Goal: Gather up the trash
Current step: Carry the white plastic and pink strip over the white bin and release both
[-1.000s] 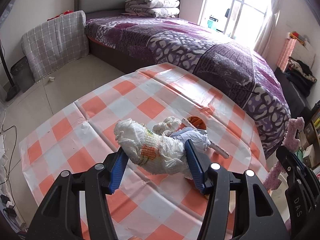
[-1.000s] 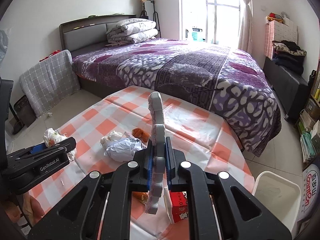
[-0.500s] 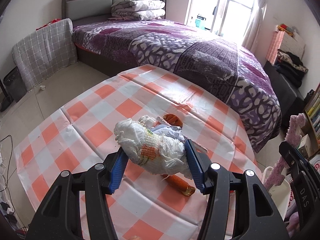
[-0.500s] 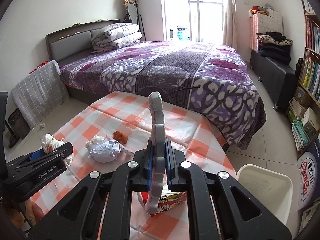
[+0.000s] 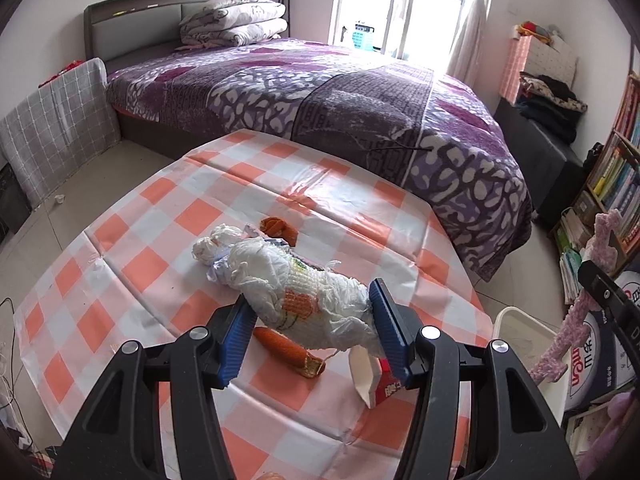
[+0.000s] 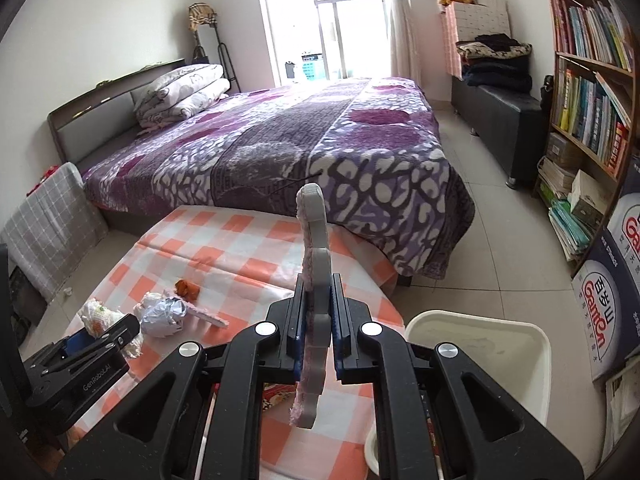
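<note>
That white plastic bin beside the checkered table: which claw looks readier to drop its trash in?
Probably the right claw: its flat pink-and-grey foam piece hangs beside the white plastic bin, while the left claw holds its crumpled white wad above the table.

Your left gripper (image 5: 312, 336): black plastic frame, ribbed blue pads (image 5: 237, 345), silver screws. Your right gripper (image 6: 316, 332): same black build, blue pads, silver screws. Left body reads "GenRobot.AI" in white.

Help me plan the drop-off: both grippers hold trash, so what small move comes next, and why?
Probably carry the right gripper, shut on the pink foam strip, over the white bin beside the table; the bin is nearest it and looks empty.
</note>
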`<move>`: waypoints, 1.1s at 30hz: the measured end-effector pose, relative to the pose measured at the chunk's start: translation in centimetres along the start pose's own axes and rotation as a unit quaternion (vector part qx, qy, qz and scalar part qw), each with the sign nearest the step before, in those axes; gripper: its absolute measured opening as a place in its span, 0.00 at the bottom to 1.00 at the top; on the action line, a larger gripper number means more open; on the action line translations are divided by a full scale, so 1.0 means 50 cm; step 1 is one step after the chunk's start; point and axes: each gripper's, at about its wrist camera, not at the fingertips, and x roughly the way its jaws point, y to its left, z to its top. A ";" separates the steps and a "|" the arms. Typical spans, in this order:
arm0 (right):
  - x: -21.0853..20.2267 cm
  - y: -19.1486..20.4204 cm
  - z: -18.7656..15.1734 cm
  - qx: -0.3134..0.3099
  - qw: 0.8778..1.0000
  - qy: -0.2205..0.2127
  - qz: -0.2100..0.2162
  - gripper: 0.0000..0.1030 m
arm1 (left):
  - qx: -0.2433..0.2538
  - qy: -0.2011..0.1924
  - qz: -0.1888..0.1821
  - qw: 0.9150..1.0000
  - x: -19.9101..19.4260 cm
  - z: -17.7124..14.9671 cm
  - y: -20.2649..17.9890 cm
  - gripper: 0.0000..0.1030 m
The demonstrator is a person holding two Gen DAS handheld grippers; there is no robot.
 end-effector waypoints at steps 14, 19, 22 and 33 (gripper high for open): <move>-0.021 -0.178 -0.012 0.108 0.991 0.039 -0.069 0.13 | 0.056 0.011 -0.043 0.997 0.000 -0.026 -0.132 0.54; -0.035 -0.236 -0.021 0.144 0.985 0.037 -0.082 0.39 | 0.082 0.019 -0.066 0.994 -0.001 -0.039 -0.193 0.54; -0.046 -0.266 -0.025 0.163 0.982 0.032 -0.091 0.52 | 0.099 0.025 -0.080 0.992 -0.001 -0.049 -0.230 0.54; -0.078 -0.374 -0.038 0.237 0.965 0.025 -0.108 0.79 | 0.145 0.053 -0.134 0.979 0.002 -0.095 -0.337 0.54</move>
